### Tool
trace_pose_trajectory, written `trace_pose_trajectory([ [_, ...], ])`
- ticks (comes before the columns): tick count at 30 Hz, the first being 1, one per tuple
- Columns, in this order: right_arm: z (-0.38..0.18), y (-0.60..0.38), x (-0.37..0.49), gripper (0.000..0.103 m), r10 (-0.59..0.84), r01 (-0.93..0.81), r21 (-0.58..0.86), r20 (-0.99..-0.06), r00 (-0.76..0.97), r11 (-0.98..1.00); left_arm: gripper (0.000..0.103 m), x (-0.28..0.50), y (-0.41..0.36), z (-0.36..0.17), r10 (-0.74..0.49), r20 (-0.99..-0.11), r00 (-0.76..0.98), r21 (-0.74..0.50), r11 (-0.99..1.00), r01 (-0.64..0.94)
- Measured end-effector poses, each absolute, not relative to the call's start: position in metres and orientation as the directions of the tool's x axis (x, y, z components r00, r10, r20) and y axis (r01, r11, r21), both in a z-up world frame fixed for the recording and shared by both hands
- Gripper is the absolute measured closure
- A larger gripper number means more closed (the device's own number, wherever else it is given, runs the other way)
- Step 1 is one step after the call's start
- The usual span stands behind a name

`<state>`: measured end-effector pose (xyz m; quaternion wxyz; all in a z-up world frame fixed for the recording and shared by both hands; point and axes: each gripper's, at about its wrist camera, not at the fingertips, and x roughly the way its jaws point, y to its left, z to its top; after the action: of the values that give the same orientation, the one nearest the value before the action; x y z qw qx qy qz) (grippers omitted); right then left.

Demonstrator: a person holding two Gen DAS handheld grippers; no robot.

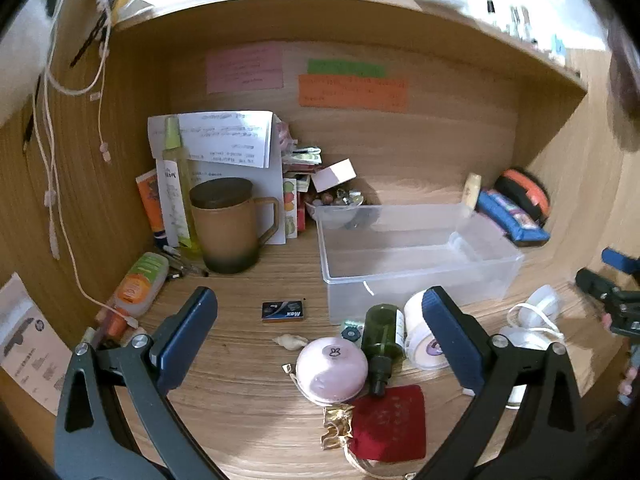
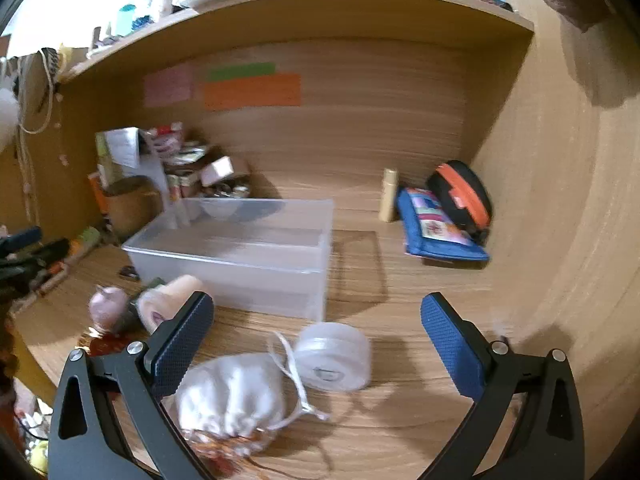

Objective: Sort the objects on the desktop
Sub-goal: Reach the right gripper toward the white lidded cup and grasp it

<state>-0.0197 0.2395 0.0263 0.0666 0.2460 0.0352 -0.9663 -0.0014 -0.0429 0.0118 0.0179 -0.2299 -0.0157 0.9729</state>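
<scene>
A clear plastic bin [image 1: 416,264] [image 2: 240,256] stands empty in the middle of the wooden desk. In front of it lie a pink round case [image 1: 331,368], a green bottle [image 1: 382,340], a white tape roll [image 1: 420,336], a red pouch [image 1: 388,424] and a small dark box [image 1: 283,311]. My left gripper [image 1: 320,320] hangs open above the pink case and bottle, holding nothing. My right gripper [image 2: 316,328] is open over a clear round container [image 2: 334,360] and a white drawstring pouch [image 2: 230,396]. The right gripper also shows at the left wrist view's right edge [image 1: 612,300].
A brown lidded mug [image 1: 230,224], tubes, bottles and papers crowd the back left corner. A blue pouch [image 2: 440,228] and a black-orange case [image 2: 464,196] lie at the back right beside a cream tube [image 2: 389,196]. Wooden walls enclose the desk on three sides.
</scene>
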Motion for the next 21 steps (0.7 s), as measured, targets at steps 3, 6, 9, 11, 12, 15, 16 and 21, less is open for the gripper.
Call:
trace_pose_trajectory([
  [3, 0.028, 0.245, -0.019, 0.000, -0.096, 0.139, -0.051, -0.489, -0.867, -0.989, 0.000, 0.001, -0.053, 0.010, 0.063, -0.453, -0.889, -0.049, -0.998, -0.046],
  [6, 0.029, 0.250, -0.017, 0.000, -0.075, 0.123, -0.068, -0.483, -0.872, -0.990, 0.000, 0.003, -0.056, 0.004, 0.004, -0.477, -0.879, 0.021, -1.000, -0.016],
  [9, 0.030, 0.255, -0.015, 0.000, -0.082, 0.131, -0.068, -0.486, -0.870, -0.989, 0.000, 0.002, -0.059, -0.005, -0.006, -0.521, -0.853, 0.047, -0.999, -0.022],
  [11, 0.029, 0.257, -0.013, 0.000, -0.078, 0.131, -0.075, -0.488, -0.869, -0.989, 0.000, 0.002, -0.060, -0.013, 0.002, -0.550, -0.835, 0.044, -0.999, -0.031],
  [12, 0.029, 0.257, -0.013, 0.000, -0.076, 0.133, -0.082, -0.492, -0.867, -0.988, 0.000, 0.001, -0.059, -0.017, -0.003, -0.563, -0.826, 0.046, -0.999, -0.028],
  [15, 0.025, 0.258, -0.014, 0.000, -0.080, 0.144, -0.088, -0.508, -0.857, -0.986, 0.000, -0.002, -0.058, -0.025, -0.008, -0.580, -0.815, 0.052, -0.998, -0.027],
  [16, 0.023, 0.258, -0.015, 0.000, -0.082, 0.152, -0.095, -0.517, -0.852, -0.984, 0.000, -0.004, -0.056, -0.029, -0.009, -0.587, -0.809, 0.053, -0.998, -0.027],
  [21, 0.015, 0.260, -0.024, 0.000, -0.106, 0.188, -0.086, -0.572, -0.813, -0.978, 0.000, -0.018, -0.049, -0.041, 0.008, -0.629, -0.778, 0.057, -0.997, -0.056],
])
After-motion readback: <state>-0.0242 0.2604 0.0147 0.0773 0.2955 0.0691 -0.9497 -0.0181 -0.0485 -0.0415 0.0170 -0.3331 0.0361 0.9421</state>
